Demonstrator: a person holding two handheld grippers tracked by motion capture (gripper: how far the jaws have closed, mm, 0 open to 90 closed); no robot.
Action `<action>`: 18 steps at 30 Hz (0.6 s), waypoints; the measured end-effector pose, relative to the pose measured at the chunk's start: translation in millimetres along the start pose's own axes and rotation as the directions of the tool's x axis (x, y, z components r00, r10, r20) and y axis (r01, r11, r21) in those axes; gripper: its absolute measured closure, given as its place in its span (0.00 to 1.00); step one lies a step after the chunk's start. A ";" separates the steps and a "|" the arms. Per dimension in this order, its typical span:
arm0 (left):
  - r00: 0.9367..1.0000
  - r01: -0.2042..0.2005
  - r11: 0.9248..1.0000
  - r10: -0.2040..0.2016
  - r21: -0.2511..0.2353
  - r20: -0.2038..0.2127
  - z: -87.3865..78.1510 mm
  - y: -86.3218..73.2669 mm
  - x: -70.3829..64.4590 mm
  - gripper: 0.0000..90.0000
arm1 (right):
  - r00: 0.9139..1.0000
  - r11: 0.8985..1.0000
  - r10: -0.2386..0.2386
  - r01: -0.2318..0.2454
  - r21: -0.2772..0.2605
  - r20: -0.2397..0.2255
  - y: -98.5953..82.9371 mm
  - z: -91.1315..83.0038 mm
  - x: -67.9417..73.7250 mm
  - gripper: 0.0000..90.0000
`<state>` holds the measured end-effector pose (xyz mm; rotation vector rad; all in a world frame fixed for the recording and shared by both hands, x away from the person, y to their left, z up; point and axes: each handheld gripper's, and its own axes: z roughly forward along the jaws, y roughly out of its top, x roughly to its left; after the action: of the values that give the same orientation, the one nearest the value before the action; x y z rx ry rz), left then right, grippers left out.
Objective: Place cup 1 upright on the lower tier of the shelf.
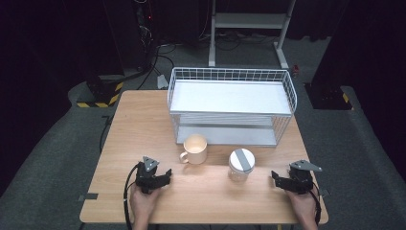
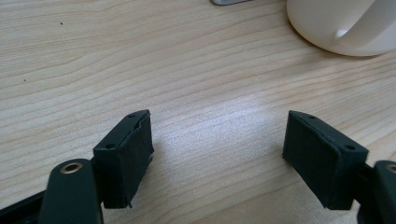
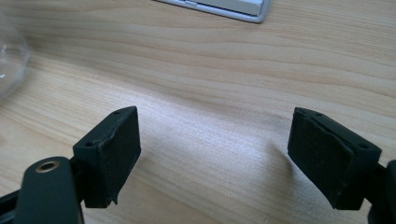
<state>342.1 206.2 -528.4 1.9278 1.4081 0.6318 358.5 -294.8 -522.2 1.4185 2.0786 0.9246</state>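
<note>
A cream mug (image 1: 195,149) stands on the wooden table (image 1: 143,124) with its handle toward the front left. To its right is a clear glass jar (image 1: 241,165) with a grey and white lid. My left gripper (image 1: 160,174) rests on the table in front and left of the mug, open, with nothing between its jaws. In the left gripper view that gripper (image 2: 217,151) has the mug (image 2: 343,25) at the upper right. My right gripper (image 1: 276,178) rests to the right of the jar, open and empty. In the right gripper view that gripper (image 3: 215,154) has the jar's glass wall (image 3: 9,60) at the left edge.
A white wire rack (image 1: 231,105) with two shelves stands at the back of the table, behind the mug and jar. Its base edge (image 3: 219,8) lies ahead of the right gripper. Bare tabletop lies to the left of the rack and along the front edge.
</note>
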 end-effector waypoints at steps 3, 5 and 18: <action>1.000 0.000 1.000 0.000 0.000 0.000 0.0 0.0 0.0 0.27 | 1.000 1.000 0.002 -0.002 -0.002 -0.005 -1.5 -2.1 1.3 0.19; 1.000 0.000 1.000 0.000 0.000 0.000 0.0 0.0 0.0 0.27 | 1.000 1.000 0.002 -0.002 -0.007 -0.009 -2.6 -3.3 2.3 0.19; 1.000 0.001 1.000 -0.001 0.001 0.000 -0.1 0.0 -0.1 0.27 | 0.999 0.999 -0.025 0.024 -0.029 -0.028 -8.5 -11.3 11.5 0.20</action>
<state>342.1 206.1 -528.3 1.9271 1.4098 0.6312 341.2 -289.2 -520.9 1.3704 2.0902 0.9660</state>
